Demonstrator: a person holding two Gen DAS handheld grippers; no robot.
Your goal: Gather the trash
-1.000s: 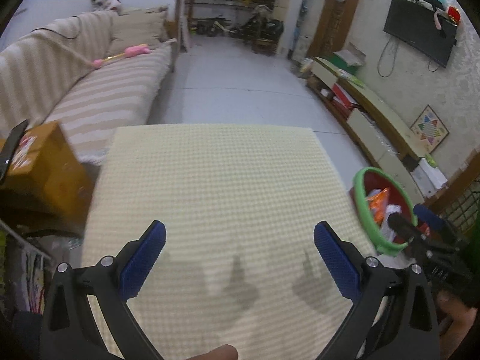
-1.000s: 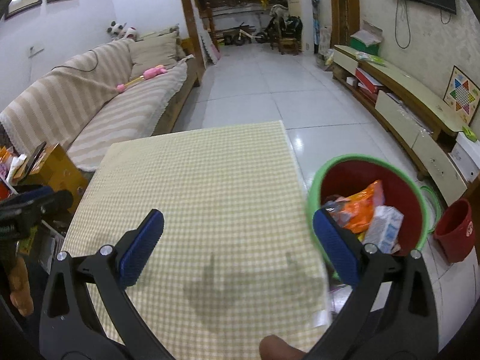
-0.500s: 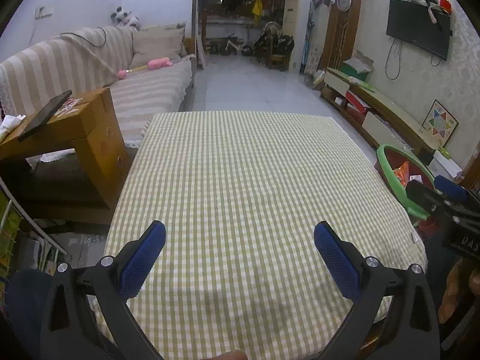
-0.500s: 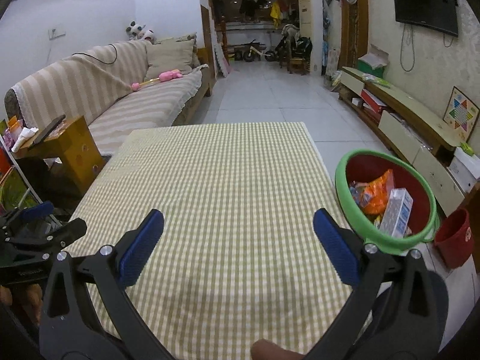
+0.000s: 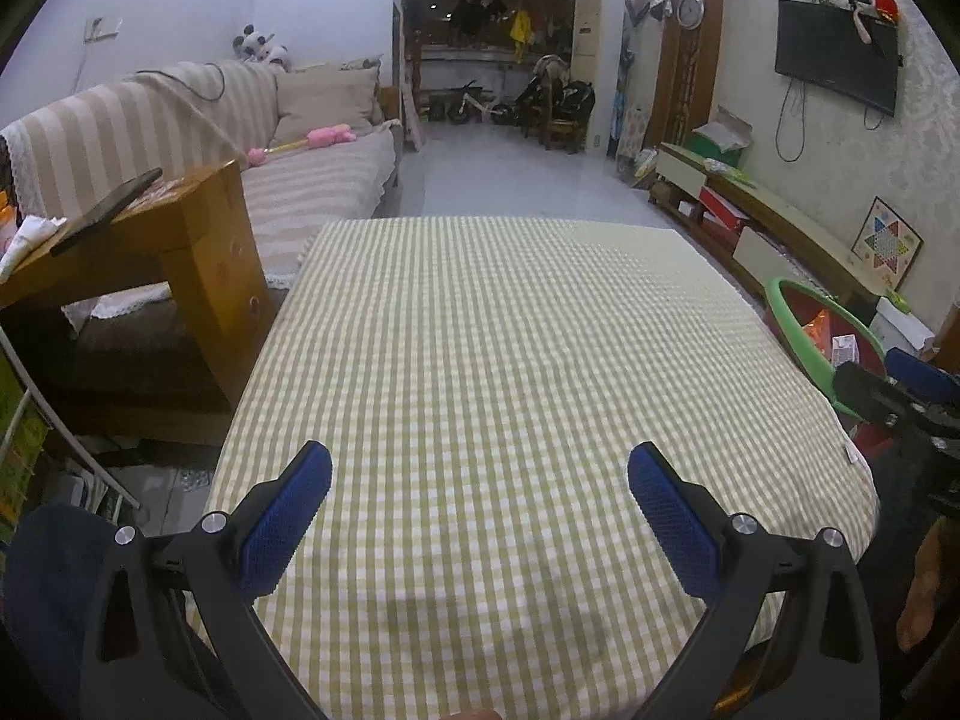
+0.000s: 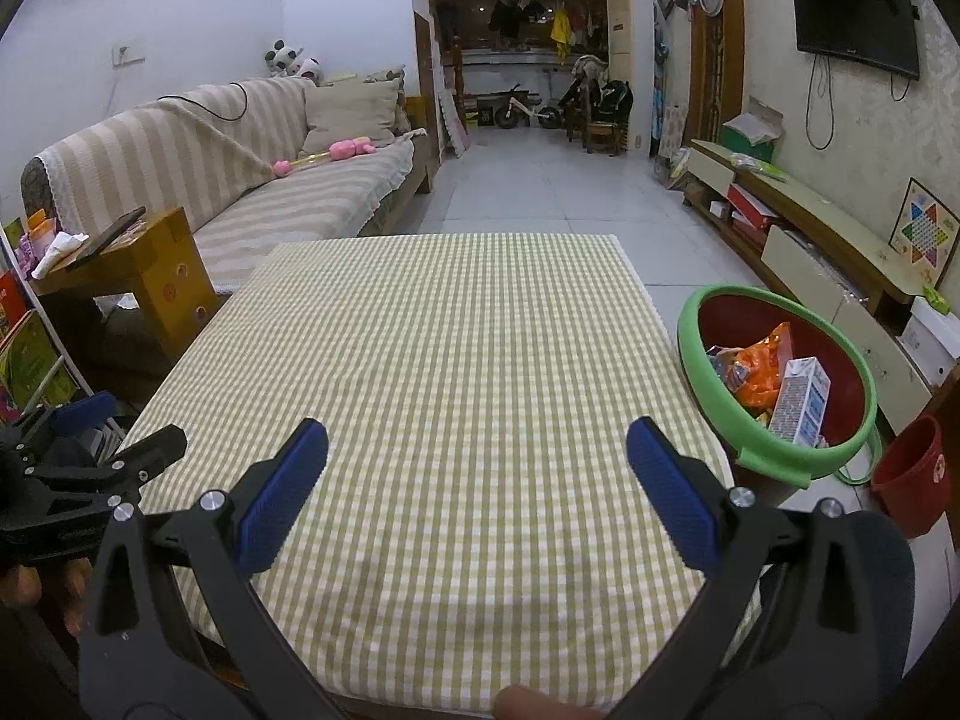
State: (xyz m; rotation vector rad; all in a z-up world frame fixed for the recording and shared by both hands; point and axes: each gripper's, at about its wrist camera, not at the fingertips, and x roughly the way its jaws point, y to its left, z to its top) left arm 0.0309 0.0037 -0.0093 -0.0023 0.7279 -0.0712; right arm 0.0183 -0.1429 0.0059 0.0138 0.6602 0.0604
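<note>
A red bin with a green rim stands on the floor at the table's right side. Inside it lie an orange wrapper and a white carton. In the left wrist view the bin shows partly at the right edge. My left gripper hovers open over the near end of the checked tablecloth, nothing between its blue pads. My right gripper is open too, above the cloth, left of the bin. Each gripper appears at the edge of the other's view.
A wooden side table with a phone on it stands left of the table, before a striped sofa. A low TV cabinet runs along the right wall. A small red bucket sits beyond the bin. Tiled floor extends ahead.
Both grippers have pulled back and tilted up from looking down at the cloth, so more of the room and table shows. Both stayed open and empty.
</note>
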